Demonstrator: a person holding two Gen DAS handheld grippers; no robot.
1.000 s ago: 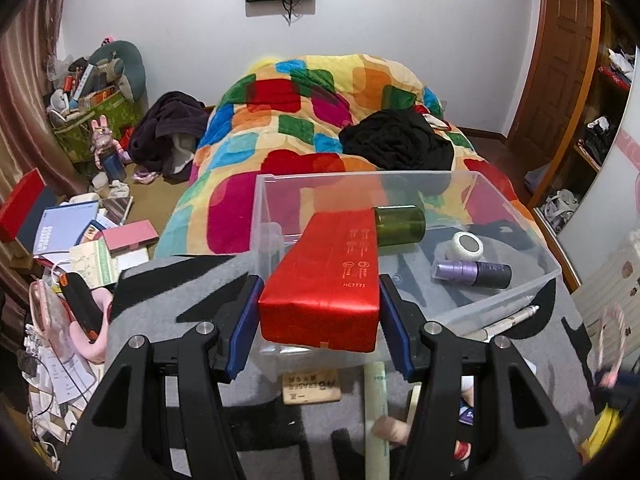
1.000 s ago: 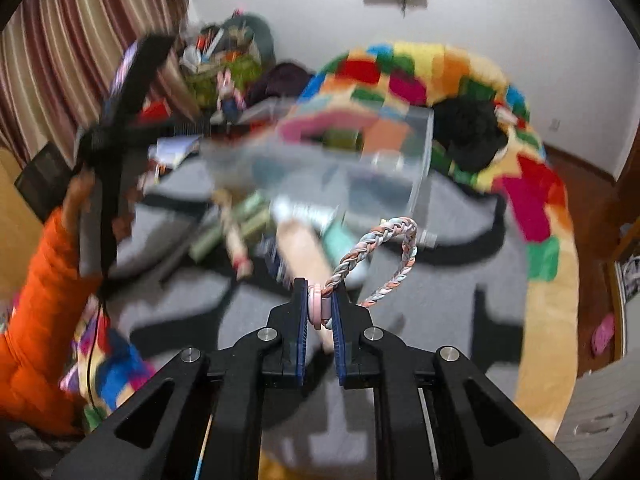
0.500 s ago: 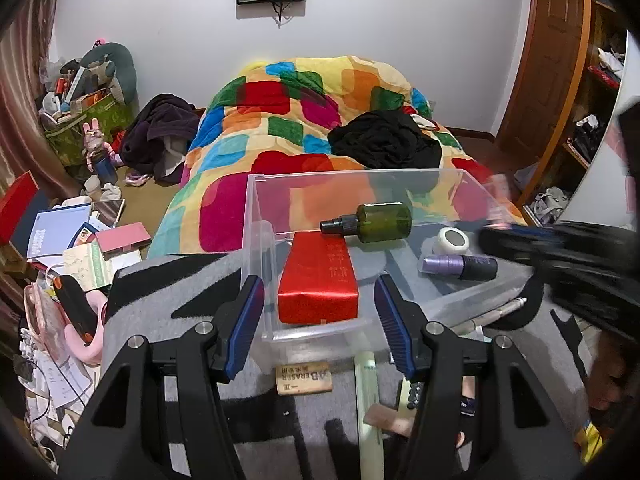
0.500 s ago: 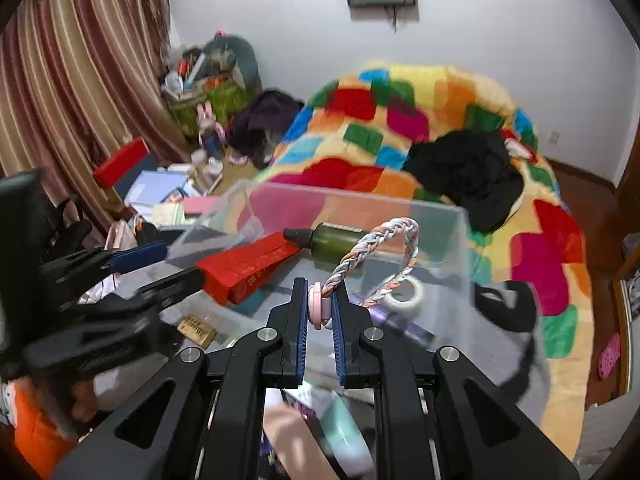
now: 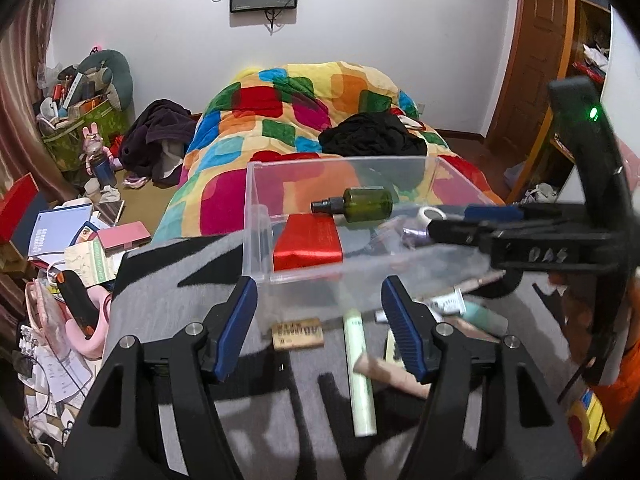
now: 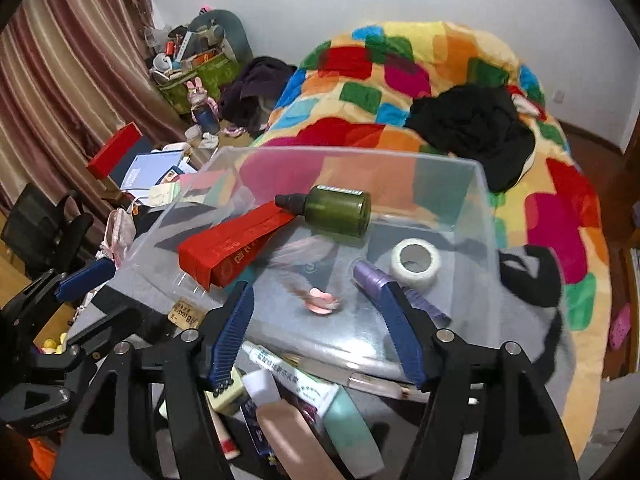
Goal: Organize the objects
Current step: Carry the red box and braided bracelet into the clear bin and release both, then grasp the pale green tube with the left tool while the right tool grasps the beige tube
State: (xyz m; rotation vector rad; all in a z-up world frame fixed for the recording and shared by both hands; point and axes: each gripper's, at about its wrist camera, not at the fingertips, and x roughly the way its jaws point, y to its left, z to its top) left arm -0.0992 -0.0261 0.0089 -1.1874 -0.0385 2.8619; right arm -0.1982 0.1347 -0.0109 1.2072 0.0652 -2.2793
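Observation:
A clear plastic bin [image 5: 256, 216] [image 6: 482, 208] sits on a grey and black blanket. In it lie a red box [image 5: 308, 240] [image 6: 228, 244], a green bottle [image 5: 354, 203] [image 6: 336, 210], a white tape roll [image 6: 416, 262], a purple tube [image 6: 374, 278] and a blurred braided hair band [image 6: 320, 300], which looks in motion. My left gripper [image 5: 322, 322] is open and empty just before the bin. My right gripper [image 6: 320, 330] is open over the bin's near edge; it also shows in the left wrist view [image 5: 476, 226].
Loose tubes, a pale green stick [image 5: 360, 376], an eraser [image 5: 298, 333] and a beige bottle [image 6: 292, 436] lie in front of the bin. A colourful quilt [image 5: 304, 120] with black clothes lies behind. Books and clutter [image 5: 80, 240] lie at the left.
My left gripper let go of the red box into the bin and drew back. My right gripper swung over the bin, opened and released the braided hair band, which now lies blurred inside.

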